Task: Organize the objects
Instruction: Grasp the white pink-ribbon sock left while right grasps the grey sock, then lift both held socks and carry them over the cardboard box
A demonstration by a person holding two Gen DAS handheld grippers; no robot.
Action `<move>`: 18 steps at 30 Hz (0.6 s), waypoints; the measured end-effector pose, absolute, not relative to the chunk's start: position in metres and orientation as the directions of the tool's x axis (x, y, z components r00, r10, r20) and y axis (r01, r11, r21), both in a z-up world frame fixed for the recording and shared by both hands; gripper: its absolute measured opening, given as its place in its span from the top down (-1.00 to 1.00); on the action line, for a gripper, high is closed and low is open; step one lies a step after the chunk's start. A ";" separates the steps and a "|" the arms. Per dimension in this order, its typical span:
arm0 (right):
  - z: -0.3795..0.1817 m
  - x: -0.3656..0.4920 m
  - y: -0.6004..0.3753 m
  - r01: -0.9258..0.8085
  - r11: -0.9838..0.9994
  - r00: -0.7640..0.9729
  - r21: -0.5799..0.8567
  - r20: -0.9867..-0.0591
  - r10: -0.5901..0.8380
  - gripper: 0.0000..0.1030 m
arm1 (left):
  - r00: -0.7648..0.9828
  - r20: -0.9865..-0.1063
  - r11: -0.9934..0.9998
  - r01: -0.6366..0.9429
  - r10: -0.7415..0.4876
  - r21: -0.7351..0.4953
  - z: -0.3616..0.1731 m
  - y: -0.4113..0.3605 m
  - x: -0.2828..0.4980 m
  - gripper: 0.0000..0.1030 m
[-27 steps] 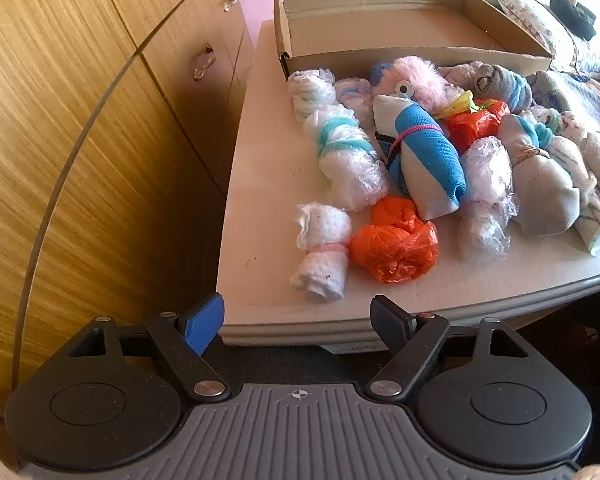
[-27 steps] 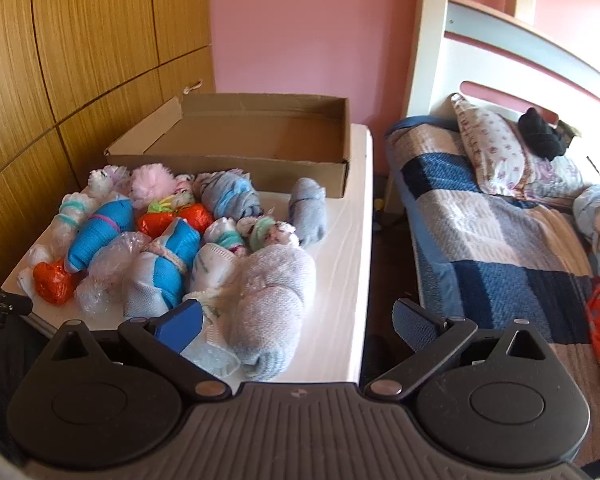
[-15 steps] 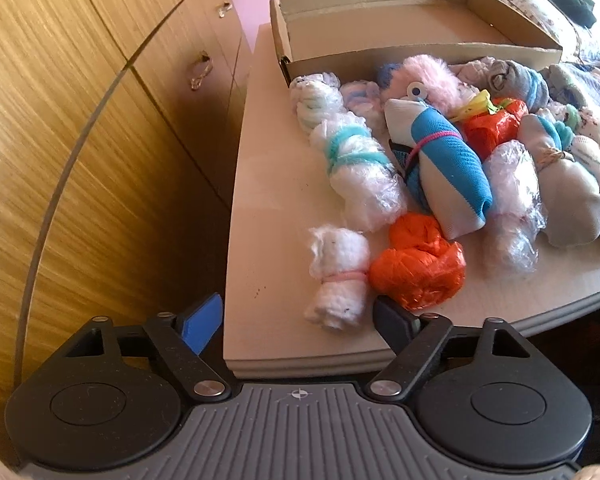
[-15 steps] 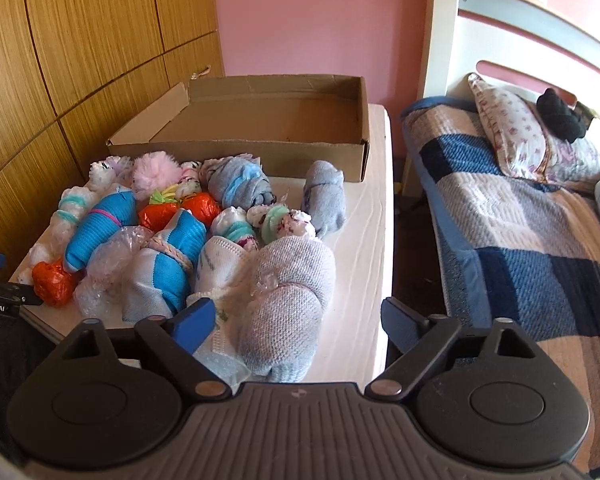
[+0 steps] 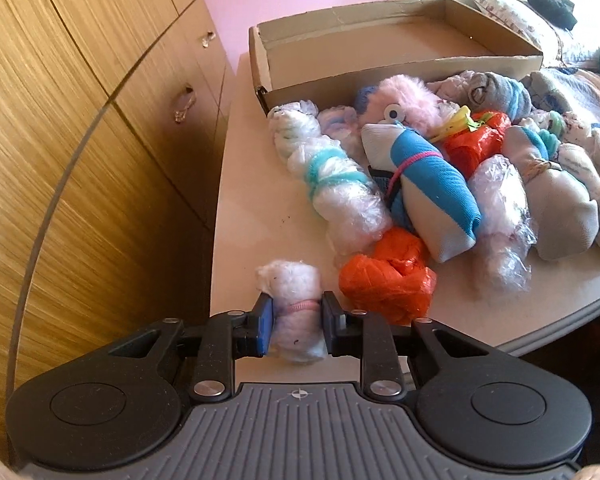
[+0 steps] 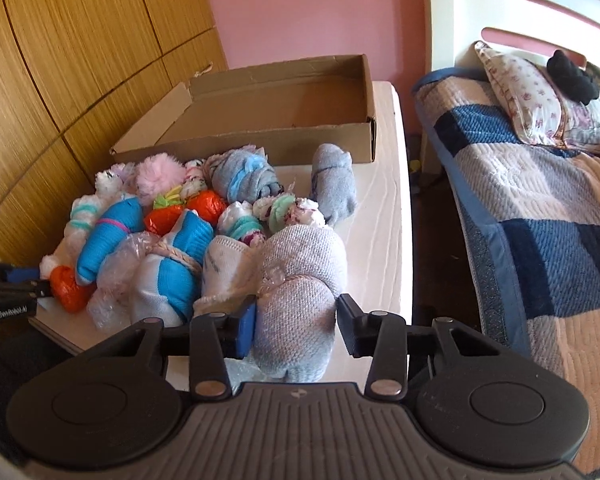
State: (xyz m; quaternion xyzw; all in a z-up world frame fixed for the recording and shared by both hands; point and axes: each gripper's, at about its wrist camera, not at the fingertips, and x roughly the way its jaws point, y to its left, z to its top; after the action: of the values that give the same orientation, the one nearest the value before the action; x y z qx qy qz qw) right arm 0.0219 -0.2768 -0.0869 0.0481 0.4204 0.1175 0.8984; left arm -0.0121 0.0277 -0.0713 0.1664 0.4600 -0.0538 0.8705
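The small white fluffy roll (image 5: 294, 310), tied with a thin pink band, sits squarely between the left gripper (image 5: 296, 322) fingers, and both pads press its sides: clenched on it, right at the near edge of the desk (image 5: 252, 200). Just off the right finger lies a crumpled orange bundle (image 5: 386, 276), close beside the roll but not touching it as far as the view shows. Ahead of the fingers runs a long plastic-wrapped roll with a teal band (image 5: 336, 184), then a blue-and-white sock bundle (image 5: 424, 188), and a pink fluffy toy (image 5: 408, 98) against the cardboard box (image 5: 324, 80).

Over on the right gripper (image 6: 296, 324), the big grey knitted sock bundle (image 6: 300, 292) fills the gap between the fingers. The blue pad on the left finger looks pressed into it; the right finger seems to meet the fabric too, though the fuzz blurs that edge, so call it grasping the bundle. Beyond these fingers the pile spreads leftward: a white-and-blue bundle tied with cord (image 6: 172, 272), clear plastic packets, orange ones, and a lone grey sock roll (image 6: 334, 188) ahead, just before the open box (image 6: 284, 140).

The desk is pale and smooth. Wooden wardrobe doors (image 5: 80, 120) stand to the left of the fingers, a pink wall (image 6: 308, 12) behind, and a bed (image 6: 540, 220) with a blue patchwork quilt and flowered pillow (image 6: 520, 96) lies off to the right.
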 end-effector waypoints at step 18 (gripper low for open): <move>-0.070 0.012 -0.295 -0.151 0.961 0.689 0.230 -0.673 0.269 0.27 | 0.598 -0.800 0.968 0.177 0.039 0.179 -0.036 0.043 -0.013 0.40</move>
State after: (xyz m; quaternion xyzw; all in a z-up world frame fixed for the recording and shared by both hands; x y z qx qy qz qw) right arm 0.0123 -0.2950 -0.0704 0.0786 0.3772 0.1146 0.9157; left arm -0.0128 0.0428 -0.0364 0.1209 0.4465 -0.0391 0.8857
